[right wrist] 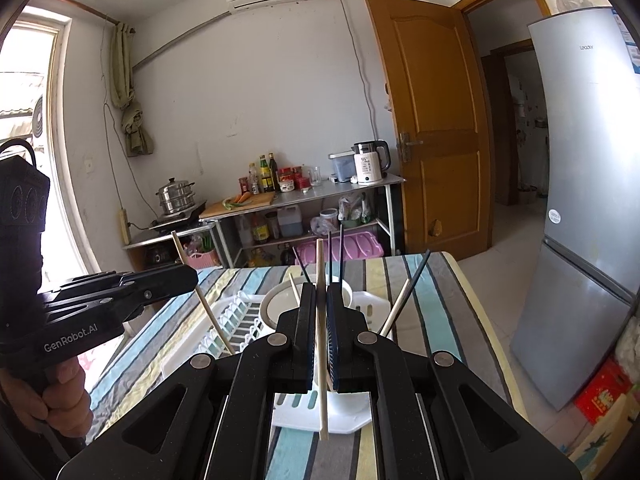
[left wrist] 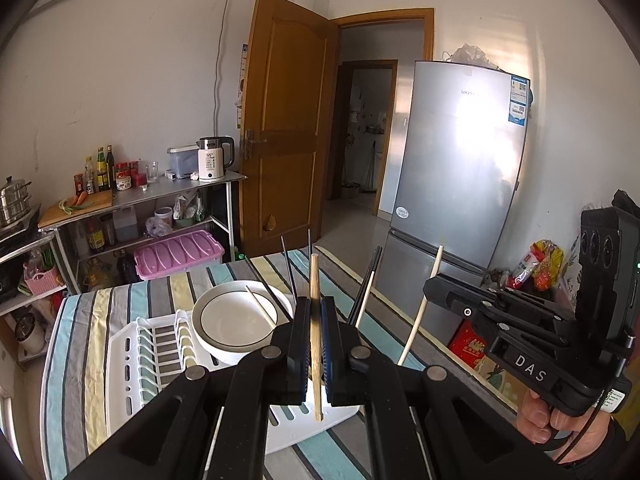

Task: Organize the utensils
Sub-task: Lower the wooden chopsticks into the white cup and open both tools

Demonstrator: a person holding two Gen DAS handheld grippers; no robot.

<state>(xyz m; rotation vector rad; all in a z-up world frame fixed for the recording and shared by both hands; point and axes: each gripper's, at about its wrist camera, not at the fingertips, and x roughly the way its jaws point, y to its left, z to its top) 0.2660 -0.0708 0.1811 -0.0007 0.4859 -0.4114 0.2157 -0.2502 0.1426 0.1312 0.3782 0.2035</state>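
Note:
My left gripper (left wrist: 315, 304) is shut on a brown wooden chopstick (left wrist: 315, 276) that stands nearly upright above the white dish rack (left wrist: 132, 364). In the right wrist view, my right gripper (right wrist: 320, 292) is shut on a pale chopstick (right wrist: 319, 256), also upright. Each view shows the other gripper from the side: the right gripper (left wrist: 430, 284) with its pale stick, the left gripper (right wrist: 194, 276) with its brown stick. A white bowl (left wrist: 240, 320) on the rack holds a pale chopstick (left wrist: 261, 306). Black chopsticks (left wrist: 289, 270) rise behind my jaws, their lower ends hidden.
The rack sits on a table with a striped cloth (left wrist: 80, 340). A silver fridge (left wrist: 460, 160) stands past the table's right edge. A brown door (left wrist: 288, 120) is open behind. A metal shelf (left wrist: 180, 192) with a kettle, bottles and a pink bin lines the far wall.

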